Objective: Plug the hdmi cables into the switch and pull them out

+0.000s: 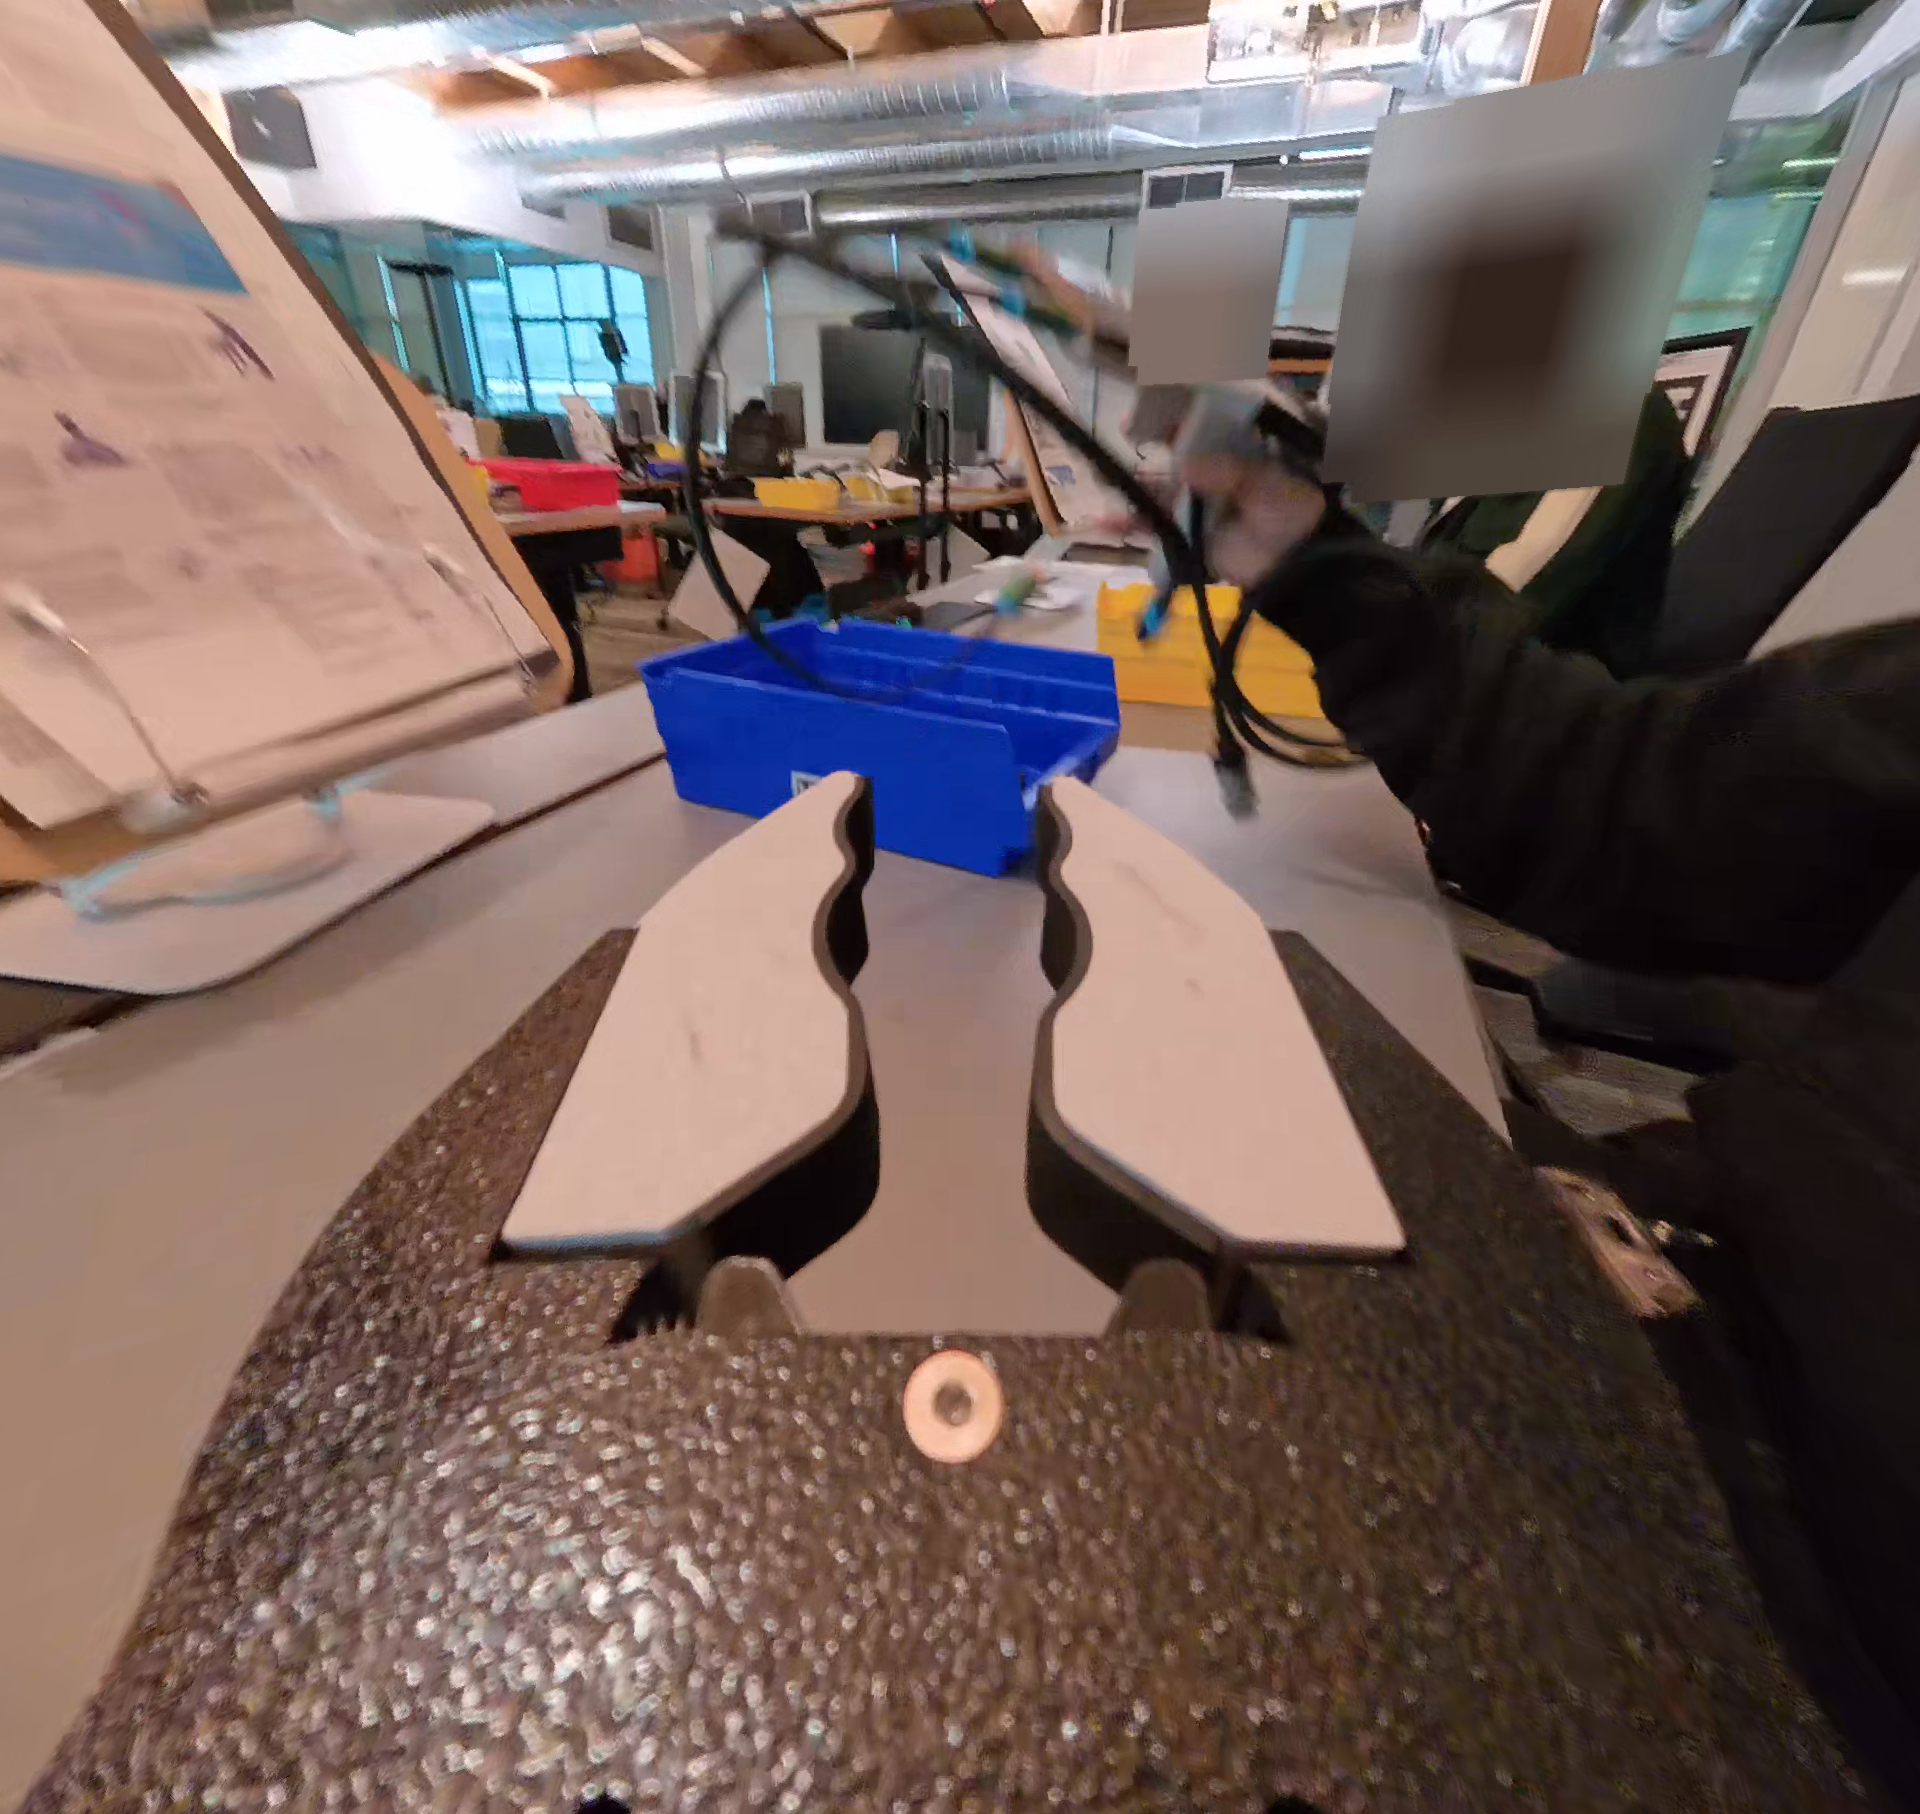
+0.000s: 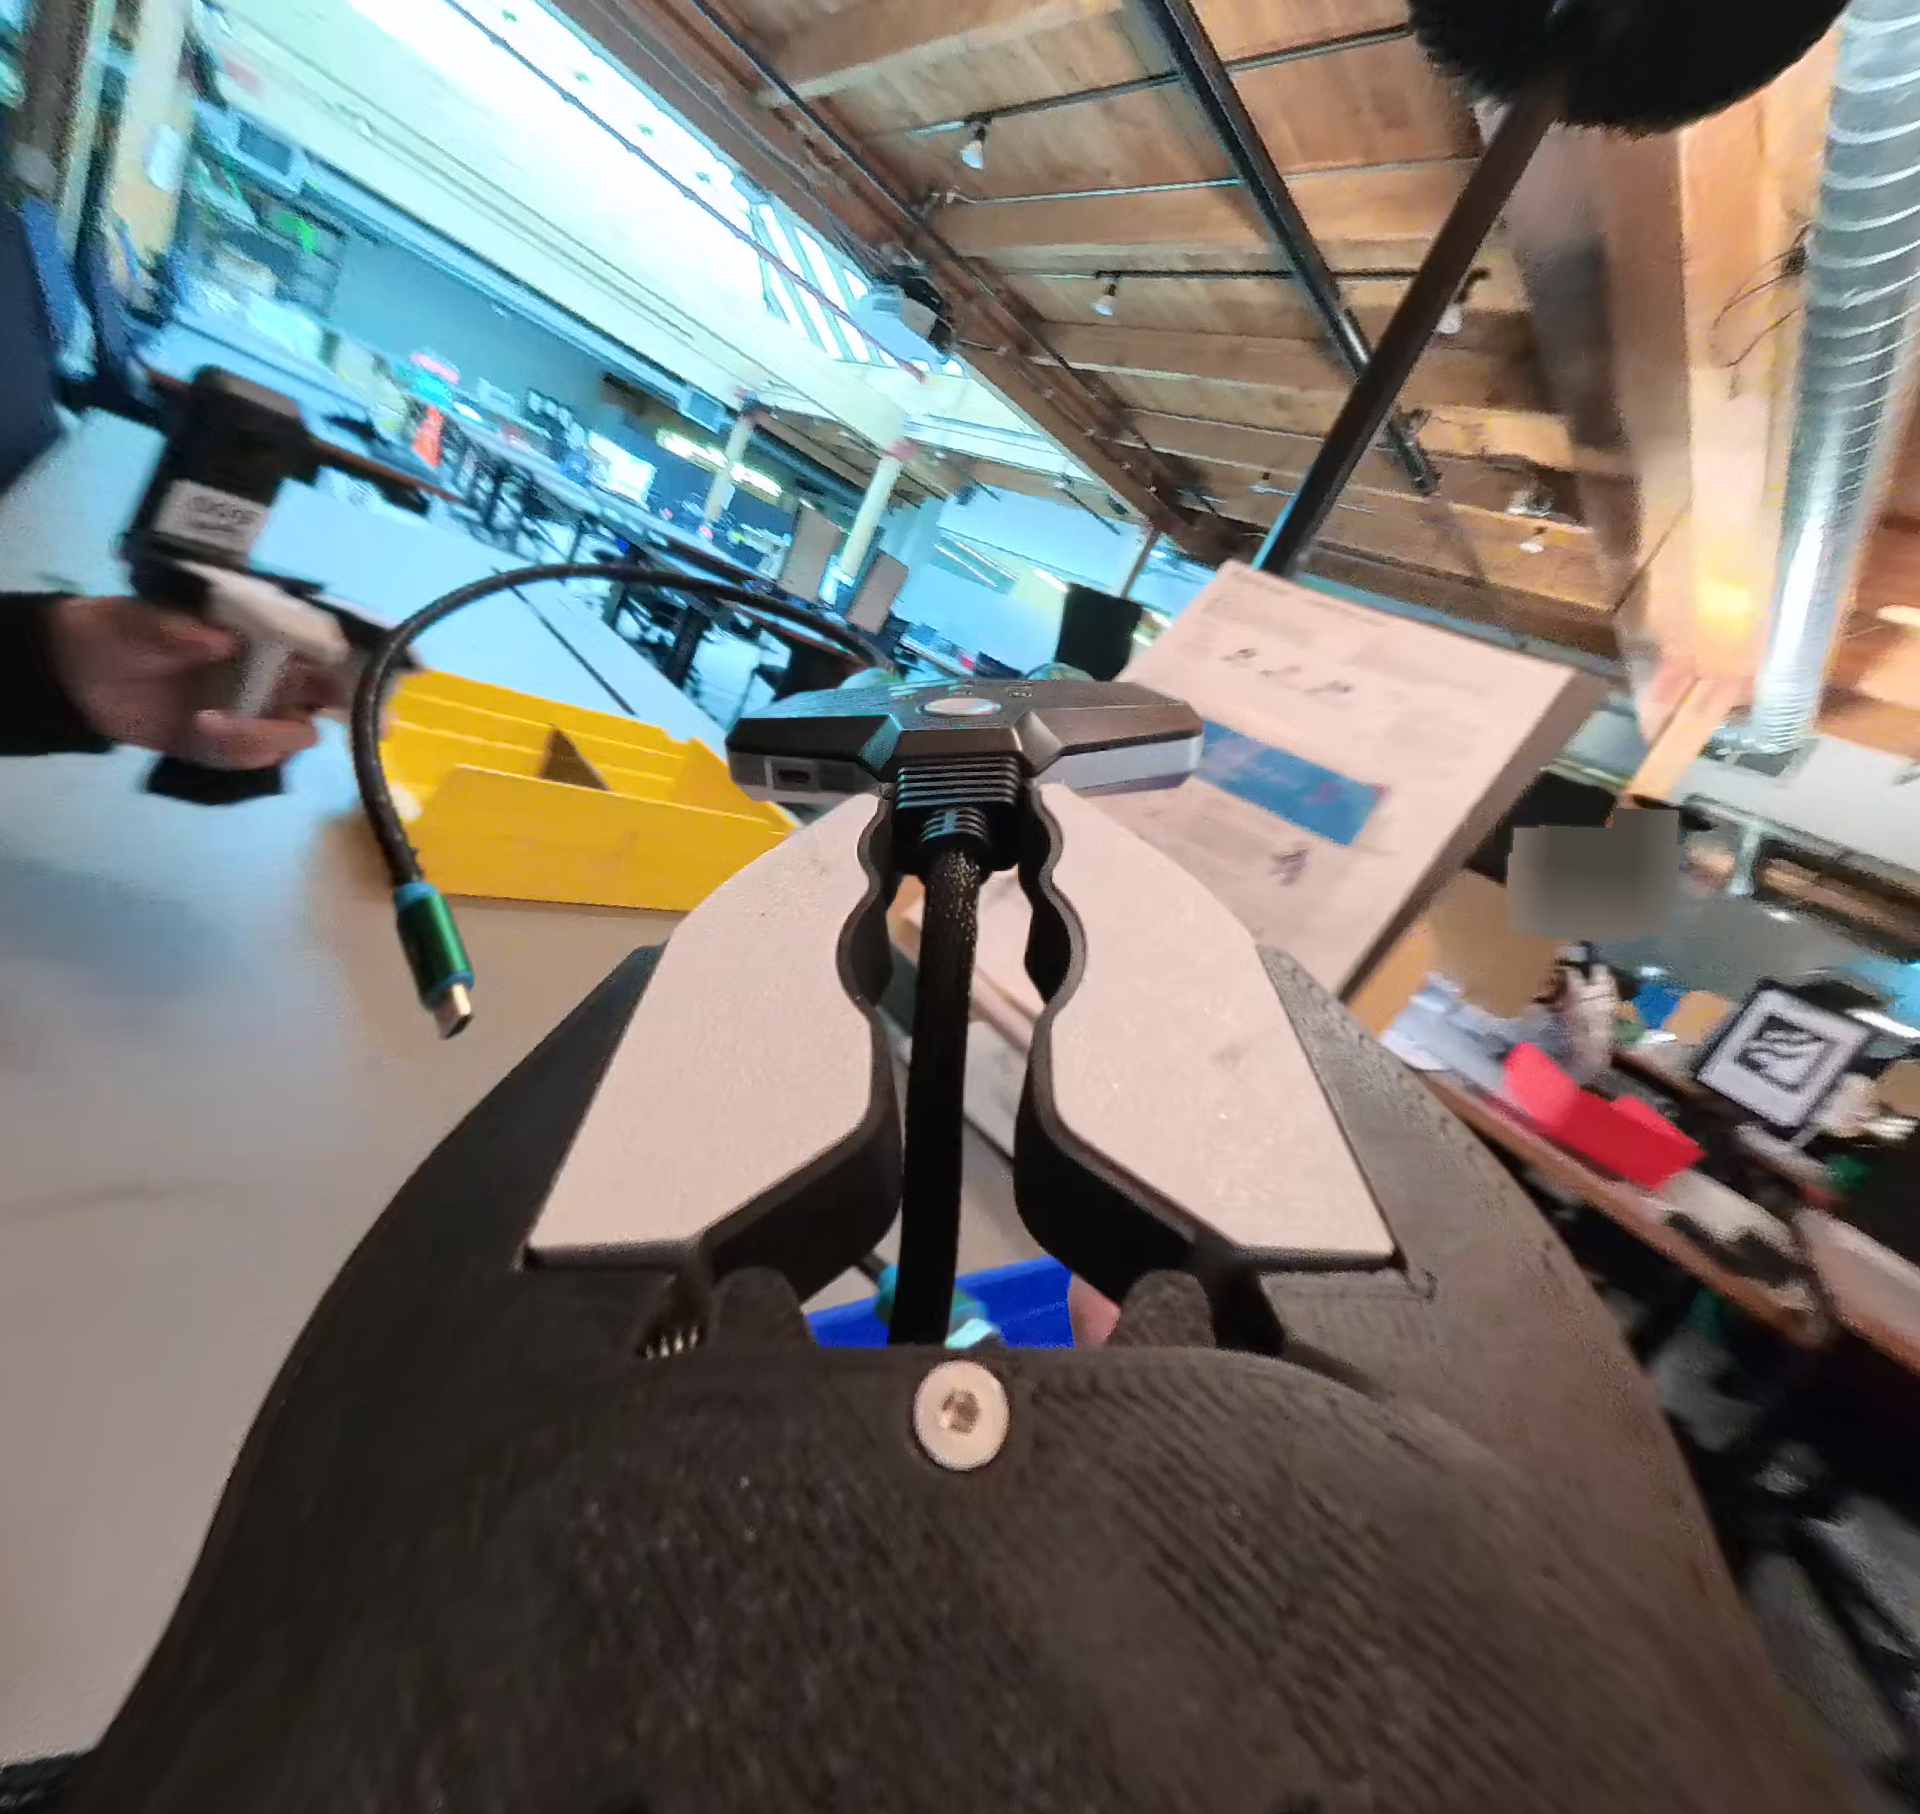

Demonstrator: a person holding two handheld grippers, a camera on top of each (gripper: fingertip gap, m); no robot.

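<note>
Right gripper is clamping the black flat HDMI switch by its cable collar, lifted off the table; only the right view is showing it. Left gripper is sitting open and empty, facing one blue plastic bin.

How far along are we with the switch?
Early. Done: the right gripper has the switch lifted, clamped at its cable collar. In hand: nothing more; the left gripper is open and empty over the table. Left: every plug-in and pull-out; the visible port is empty and a connector dangles free.
</note>
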